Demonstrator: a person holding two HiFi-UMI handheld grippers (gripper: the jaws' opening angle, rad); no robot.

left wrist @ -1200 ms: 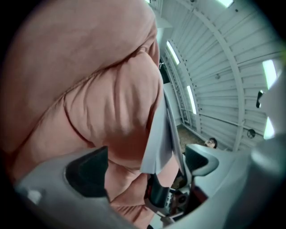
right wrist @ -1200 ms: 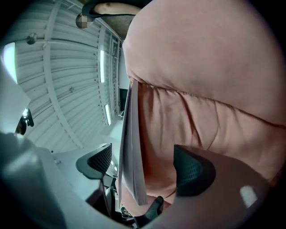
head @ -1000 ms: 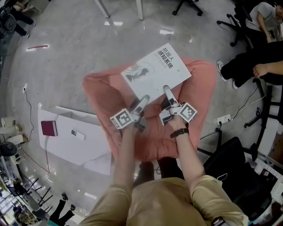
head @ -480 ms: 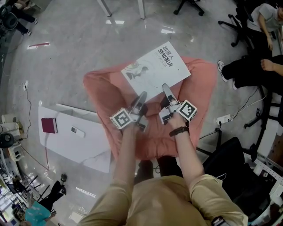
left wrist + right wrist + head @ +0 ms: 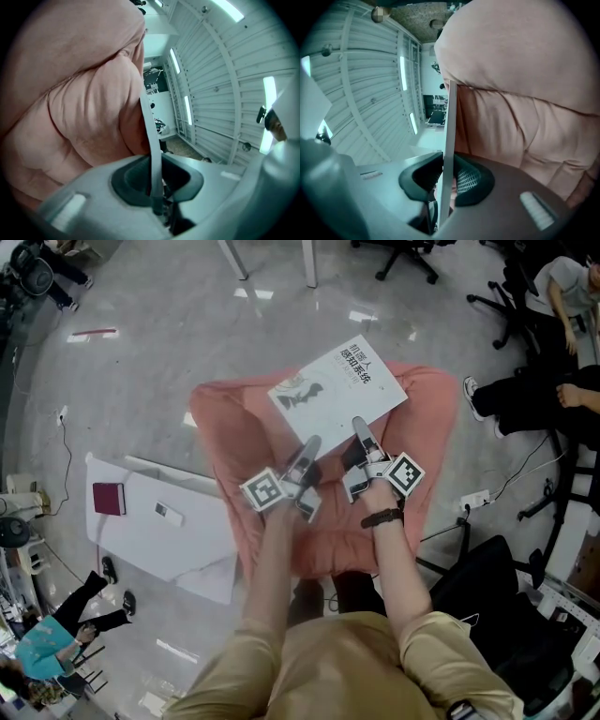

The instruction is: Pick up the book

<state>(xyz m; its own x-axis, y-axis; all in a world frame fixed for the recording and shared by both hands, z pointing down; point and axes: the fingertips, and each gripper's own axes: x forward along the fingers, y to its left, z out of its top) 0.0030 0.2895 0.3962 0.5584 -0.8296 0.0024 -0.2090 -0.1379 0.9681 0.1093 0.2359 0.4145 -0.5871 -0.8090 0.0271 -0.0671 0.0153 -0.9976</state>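
A white paperback book (image 5: 337, 390) lies tilted on a pink cushion (image 5: 234, 427) on the floor. My left gripper (image 5: 309, 444) has the near left part of the book's edge in its jaws, and my right gripper (image 5: 359, 425) has the near right part. Both pairs of jaws are closing. In the left gripper view the thin book edge (image 5: 151, 140) runs between the dark pads of my left gripper (image 5: 154, 180), with the cushion (image 5: 79, 103) at the left. The right gripper view shows the book edge (image 5: 450, 131) pinched in my right gripper (image 5: 445, 180).
A flat white board (image 5: 178, 540) lies on the floor at the left, carrying a small dark red book (image 5: 109, 498) and a small white device (image 5: 169, 513). Seated people (image 5: 534, 390) and office chairs (image 5: 403, 254) are at the right and top. A power strip (image 5: 473, 498) lies at the right.
Both grippers went from open around the book's near edge to closed on it. The book and both grippers have risen slightly.
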